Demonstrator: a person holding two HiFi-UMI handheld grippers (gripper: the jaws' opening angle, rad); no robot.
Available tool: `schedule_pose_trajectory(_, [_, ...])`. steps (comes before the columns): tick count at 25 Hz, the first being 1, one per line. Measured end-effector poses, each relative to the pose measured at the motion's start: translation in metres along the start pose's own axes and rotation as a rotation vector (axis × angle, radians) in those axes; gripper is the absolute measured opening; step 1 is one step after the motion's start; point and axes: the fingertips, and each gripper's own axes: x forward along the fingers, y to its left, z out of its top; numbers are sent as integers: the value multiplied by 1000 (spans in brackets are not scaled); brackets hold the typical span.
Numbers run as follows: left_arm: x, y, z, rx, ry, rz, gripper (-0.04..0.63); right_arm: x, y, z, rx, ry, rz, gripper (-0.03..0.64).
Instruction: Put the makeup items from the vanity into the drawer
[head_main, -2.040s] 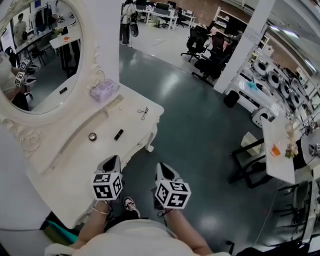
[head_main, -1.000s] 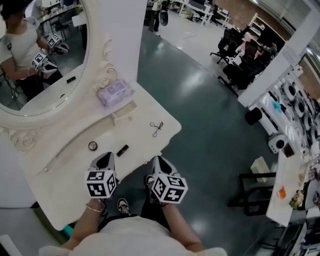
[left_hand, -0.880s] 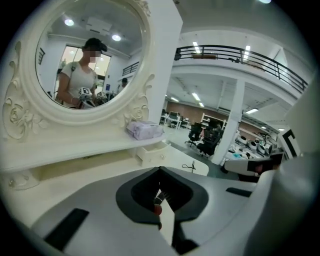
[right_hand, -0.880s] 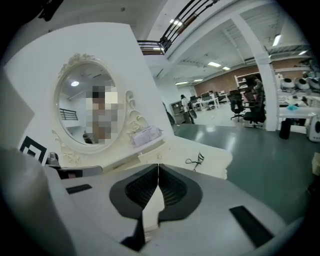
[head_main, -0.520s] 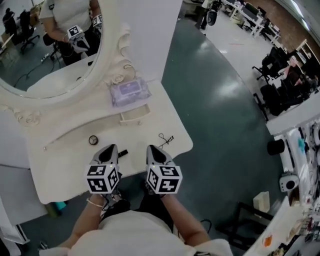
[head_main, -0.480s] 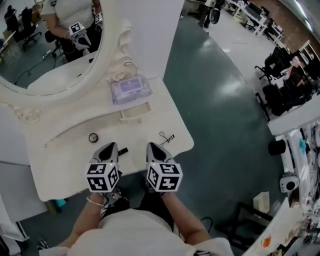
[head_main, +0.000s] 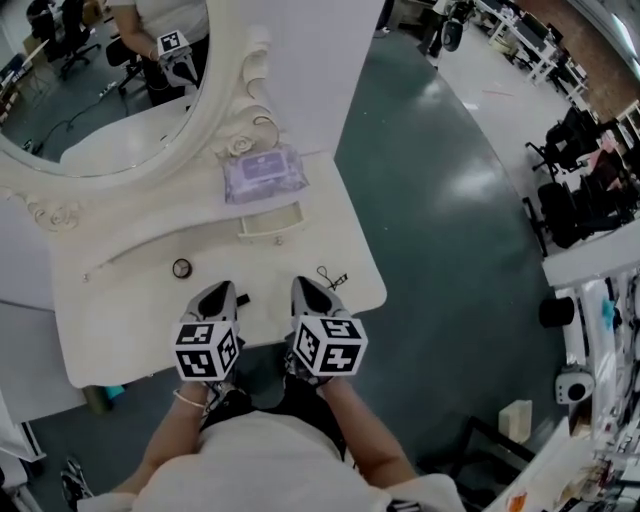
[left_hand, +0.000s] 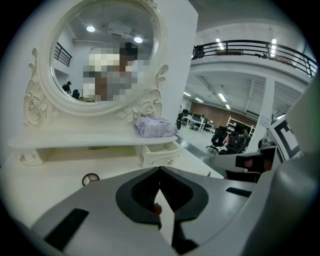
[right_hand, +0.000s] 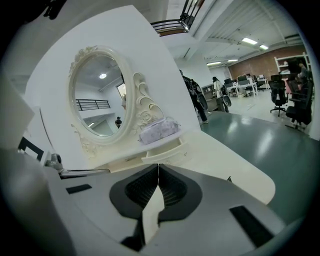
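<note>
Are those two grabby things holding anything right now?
No, nothing is held. The left gripper and the right gripper are both shut, with nothing between their jaws. They hover at the front edge of the vanity.

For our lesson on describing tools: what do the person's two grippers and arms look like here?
The left gripper and right gripper match: pale grey shells tapering to a point, with dark ribbed pads inside. Each carries a white cube printed with black square markers. The person wears a pale top, forearms uncovered, and a thin bracelet at the left wrist.
</note>
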Motion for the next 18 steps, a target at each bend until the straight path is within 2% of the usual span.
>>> schedule_pose_trajectory(4, [12, -7, 1, 13, 8, -7, 3, 3, -18, 5, 5, 12, 50, 20])
schedule_pose_trajectory(7, [27, -17, -7, 9, 36, -22, 3, 2, -41, 9, -45, 12, 23, 21])
schedule_pose_trajectory(11, [44, -35, -18, -3, 62, -48, 3, -4, -69, 13, -40, 16, -2, 23])
schedule_pose_trajectory(14, [53, -49, -23, 0, 76, -63, 3, -10, -87, 11, -38, 30, -12, 82])
schedule_pose_trajectory(18, [66, -60, -27, -2, 87, -71, 3, -13, -105, 6, -65, 59, -22, 110])
